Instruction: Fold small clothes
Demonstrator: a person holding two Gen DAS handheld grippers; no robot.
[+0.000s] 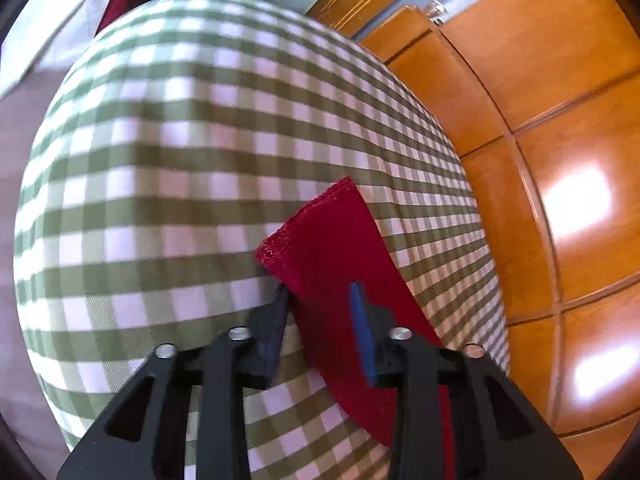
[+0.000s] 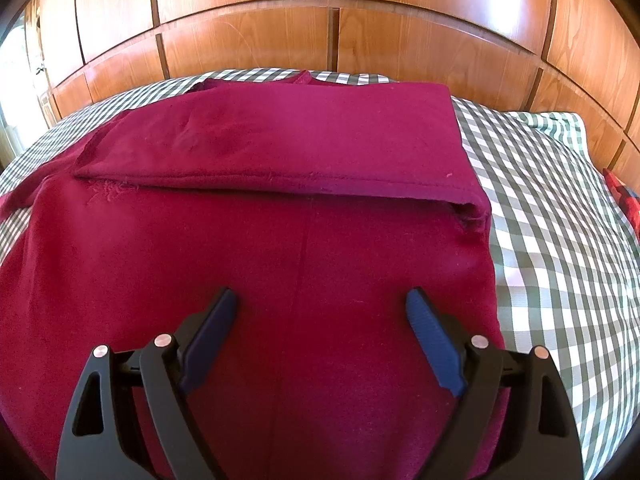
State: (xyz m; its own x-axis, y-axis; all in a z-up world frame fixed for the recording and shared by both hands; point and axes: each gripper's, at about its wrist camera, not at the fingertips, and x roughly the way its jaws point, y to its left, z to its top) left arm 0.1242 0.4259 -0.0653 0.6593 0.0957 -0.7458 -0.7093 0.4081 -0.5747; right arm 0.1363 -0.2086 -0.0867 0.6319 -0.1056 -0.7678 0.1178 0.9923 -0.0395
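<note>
Right wrist view — one crimson knit garment, folded, on checked cloth.
Right claw gapes empty; left claw straddles one stitched red strip unclenched.

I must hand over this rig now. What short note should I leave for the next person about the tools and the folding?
Left tool: jaws narrowly apart, not clamped, low over a red strip, probably a sleeve.
Right tool: wide open, empty, above the near half of the dark red fabric garment.
The garment lies on the green-and-white checked cloth.
Done: the far part is folded over the body.
Left: probably fold the strip in, then fold again.
</note>
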